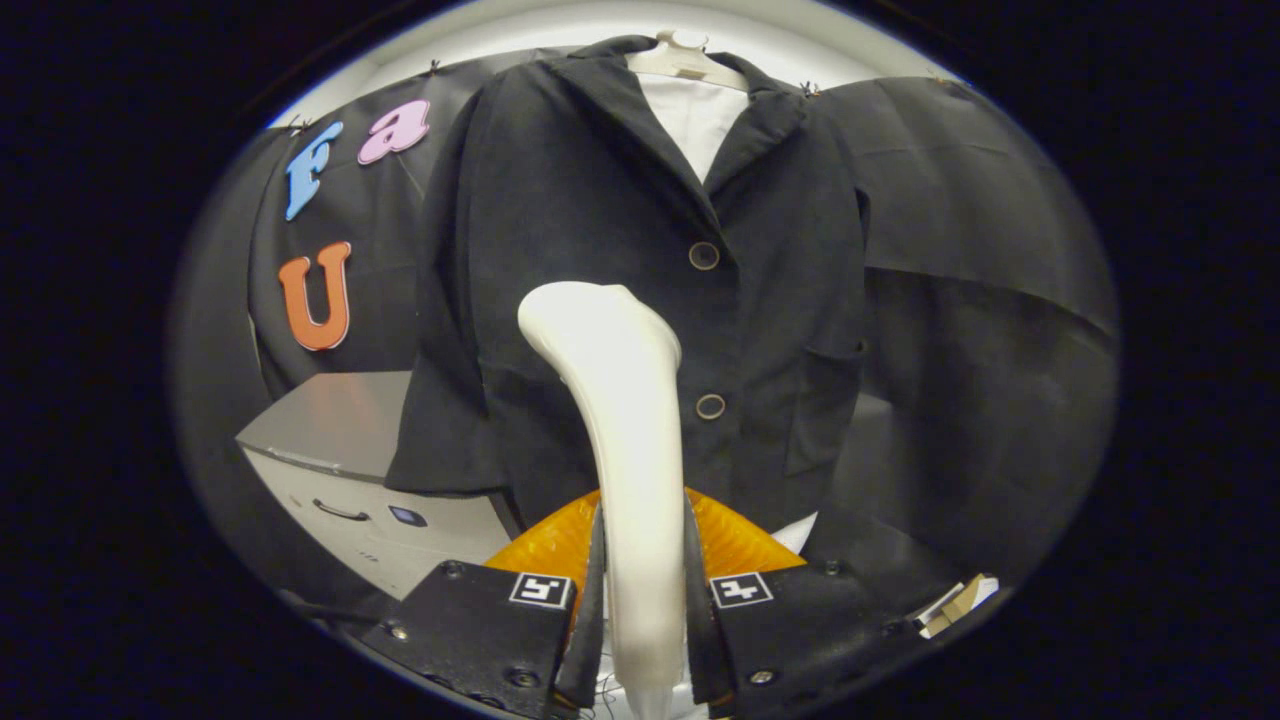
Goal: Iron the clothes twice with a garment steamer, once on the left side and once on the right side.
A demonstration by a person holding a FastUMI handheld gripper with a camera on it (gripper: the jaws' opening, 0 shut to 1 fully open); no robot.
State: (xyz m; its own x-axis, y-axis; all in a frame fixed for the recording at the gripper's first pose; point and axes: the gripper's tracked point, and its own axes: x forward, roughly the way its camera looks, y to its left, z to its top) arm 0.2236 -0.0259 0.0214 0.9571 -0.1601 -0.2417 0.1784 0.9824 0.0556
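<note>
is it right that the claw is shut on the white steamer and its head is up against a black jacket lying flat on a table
Not quite. In the gripper view the claw is shut on the white steamer, but the black jacket hangs on a hanger, not flat on a table.

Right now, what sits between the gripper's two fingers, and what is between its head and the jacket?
In the gripper view, the gripper is shut on the white garment steamer. Its head reaches the black jacket beside the two buttons; whether they touch is unclear.
</note>
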